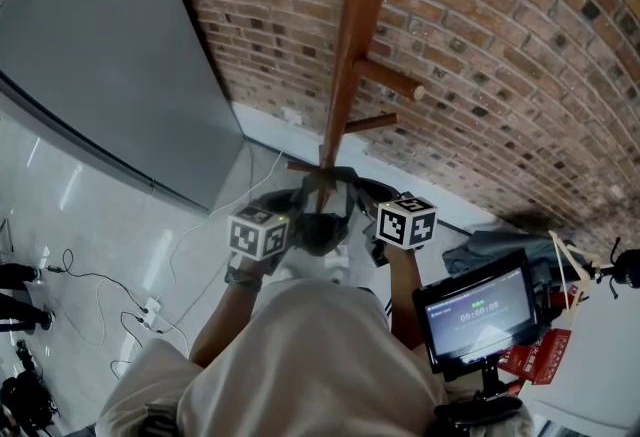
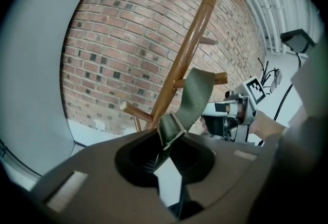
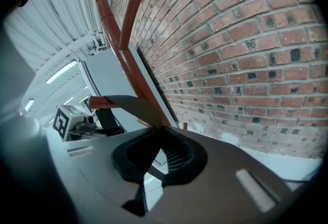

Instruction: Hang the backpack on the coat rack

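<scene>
The wooden coat rack (image 1: 350, 35) stands against the brick wall, with pegs sticking out on its right. A dark backpack (image 1: 321, 225) hangs between my two grippers at the foot of the pole, and its strap (image 1: 335, 175) reaches up to a low peg. My left gripper (image 2: 166, 141) is shut on the grey-green strap (image 2: 197, 92) just below its buckle. That strap runs up beside the pole (image 2: 192, 38). My right gripper (image 3: 161, 133) is shut on the other end of the strap (image 3: 120, 104), beside the pole (image 3: 120, 54). Each gripper shows in the other's view.
A grey panel (image 1: 100, 55) leans along the left and the brick wall (image 1: 520, 55) fills the back. Cables (image 1: 120, 295) trail over the pale floor at the lower left. A small screen on a stand (image 1: 478, 310), a red box (image 1: 535, 360) and bundled cloth (image 1: 490, 250) sit at the right.
</scene>
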The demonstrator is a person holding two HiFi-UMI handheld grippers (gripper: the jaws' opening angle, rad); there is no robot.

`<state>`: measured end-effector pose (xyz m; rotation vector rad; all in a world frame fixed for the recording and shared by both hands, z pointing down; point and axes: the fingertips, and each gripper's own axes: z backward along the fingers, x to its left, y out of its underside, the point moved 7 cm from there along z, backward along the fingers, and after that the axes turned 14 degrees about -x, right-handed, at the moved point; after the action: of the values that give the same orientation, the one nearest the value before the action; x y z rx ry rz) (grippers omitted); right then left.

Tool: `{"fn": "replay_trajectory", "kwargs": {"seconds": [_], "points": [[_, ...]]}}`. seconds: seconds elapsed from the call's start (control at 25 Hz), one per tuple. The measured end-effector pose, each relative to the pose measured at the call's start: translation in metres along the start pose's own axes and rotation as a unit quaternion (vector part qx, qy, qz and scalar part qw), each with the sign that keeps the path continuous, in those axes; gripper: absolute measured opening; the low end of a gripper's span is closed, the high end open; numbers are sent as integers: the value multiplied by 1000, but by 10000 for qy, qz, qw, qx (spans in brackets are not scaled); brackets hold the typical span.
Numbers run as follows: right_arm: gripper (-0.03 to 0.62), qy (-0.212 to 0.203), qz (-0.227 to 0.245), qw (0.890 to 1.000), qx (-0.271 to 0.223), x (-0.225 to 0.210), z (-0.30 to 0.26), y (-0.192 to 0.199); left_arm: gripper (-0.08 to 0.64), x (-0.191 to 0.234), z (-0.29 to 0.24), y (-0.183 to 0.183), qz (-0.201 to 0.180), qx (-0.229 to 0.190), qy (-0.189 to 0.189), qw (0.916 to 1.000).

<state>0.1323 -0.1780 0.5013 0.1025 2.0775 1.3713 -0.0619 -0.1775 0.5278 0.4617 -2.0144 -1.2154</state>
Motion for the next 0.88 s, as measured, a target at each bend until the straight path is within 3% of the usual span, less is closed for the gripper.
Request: {"fn": "replay_trajectory", "kwargs": {"seconds": [0.88], "points": [[25,-94,-158,9996,218,-4,-13,22,38,-2,-17,15,1,263,214,9994]]}}
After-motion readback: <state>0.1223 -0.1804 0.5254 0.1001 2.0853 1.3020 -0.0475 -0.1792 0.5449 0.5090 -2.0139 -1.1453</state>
